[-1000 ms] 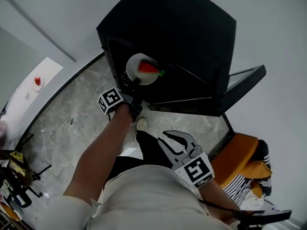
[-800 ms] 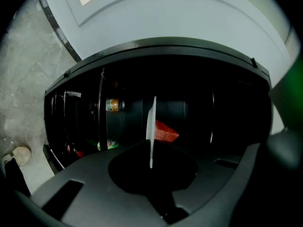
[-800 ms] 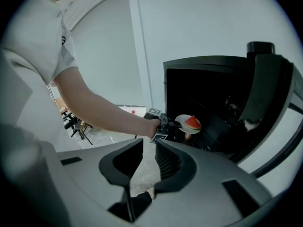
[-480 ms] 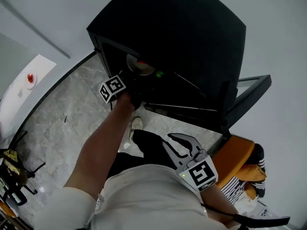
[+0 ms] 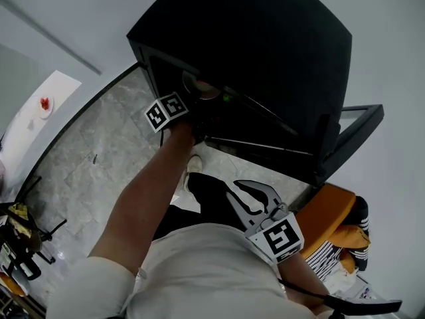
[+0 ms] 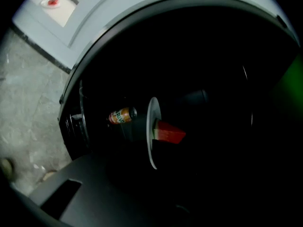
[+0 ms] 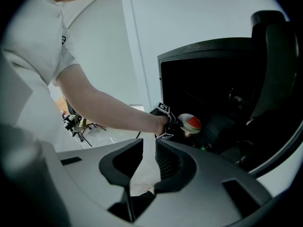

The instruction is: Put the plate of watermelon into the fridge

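The left gripper (image 5: 195,100) was clamped on the white plate (image 6: 152,131) of watermelon (image 6: 169,132), which had just been carried from outside the black fridge (image 5: 265,45) into its opening; setting down was judged still due. The right gripper (image 7: 149,148) was held parted, empty.

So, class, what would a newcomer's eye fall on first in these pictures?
A red watermelon slice on a white plate stands out against the dark mouth of the black fridge. The left tool holds the plate there. An orange can shows close beside the plate, inside the fridge.
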